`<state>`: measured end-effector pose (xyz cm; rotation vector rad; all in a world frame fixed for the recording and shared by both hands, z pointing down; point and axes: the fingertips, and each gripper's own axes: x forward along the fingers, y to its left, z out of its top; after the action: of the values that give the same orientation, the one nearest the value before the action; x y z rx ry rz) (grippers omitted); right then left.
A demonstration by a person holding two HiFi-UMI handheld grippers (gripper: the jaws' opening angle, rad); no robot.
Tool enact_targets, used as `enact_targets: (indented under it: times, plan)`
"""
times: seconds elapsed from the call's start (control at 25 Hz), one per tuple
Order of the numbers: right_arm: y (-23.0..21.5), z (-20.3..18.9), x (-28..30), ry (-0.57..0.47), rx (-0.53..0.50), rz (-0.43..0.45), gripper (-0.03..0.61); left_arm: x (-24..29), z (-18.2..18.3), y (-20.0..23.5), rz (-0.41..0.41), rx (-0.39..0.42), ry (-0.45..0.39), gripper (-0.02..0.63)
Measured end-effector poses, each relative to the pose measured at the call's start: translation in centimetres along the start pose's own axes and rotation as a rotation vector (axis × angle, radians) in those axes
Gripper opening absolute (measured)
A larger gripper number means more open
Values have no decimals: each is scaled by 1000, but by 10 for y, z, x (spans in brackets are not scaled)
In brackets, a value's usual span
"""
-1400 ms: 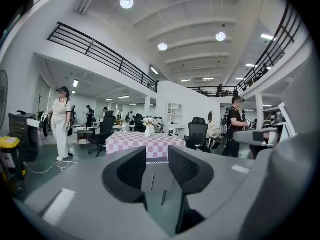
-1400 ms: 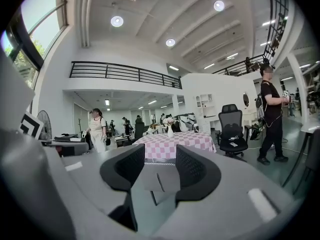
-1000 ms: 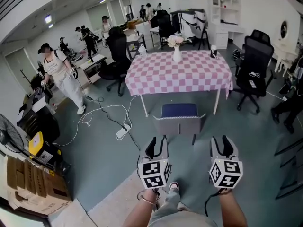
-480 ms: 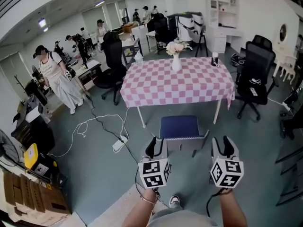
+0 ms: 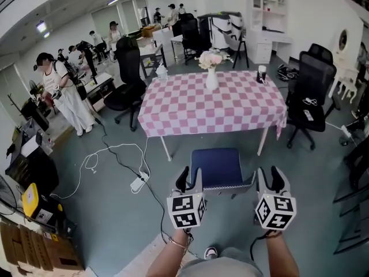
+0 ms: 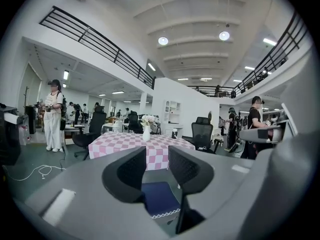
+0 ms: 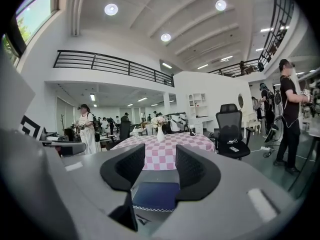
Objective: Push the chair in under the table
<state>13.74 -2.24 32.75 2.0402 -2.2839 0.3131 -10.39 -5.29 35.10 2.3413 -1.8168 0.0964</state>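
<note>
chair (image 5: 216,167): closer than 1 s ago, seat out from table (image 5: 213,100) near edge | left gripper (image 5: 190,179): jaws apart, empty, now beside backrest | right gripper (image 5: 272,176): same

The pink-and-white checked table (image 5: 213,105) and the blue-cushioned grey chair (image 5: 218,169) at its near edge are seen steeply from above in the head view and, from close behind, nearly level in both gripper views.

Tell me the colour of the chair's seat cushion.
Dark blue. The chair's seat cushion shows best in the head view.
</note>
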Motion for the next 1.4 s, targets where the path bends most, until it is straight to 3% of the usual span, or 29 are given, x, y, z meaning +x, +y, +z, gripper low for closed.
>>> enact_targets:
  times: [0.32, 1.04, 1.4]
  plan:
    - [-18, -7, 54, 51, -2, 2, 176, 48, -12, 12, 24, -17, 44, 140]
    - [-28, 20, 204, 66, 20, 178, 176, 146, 25, 42, 178, -20, 16, 140]
    - [-19, 15, 223, 87, 20, 168, 176, 161, 11, 56, 157, -18, 60, 140]
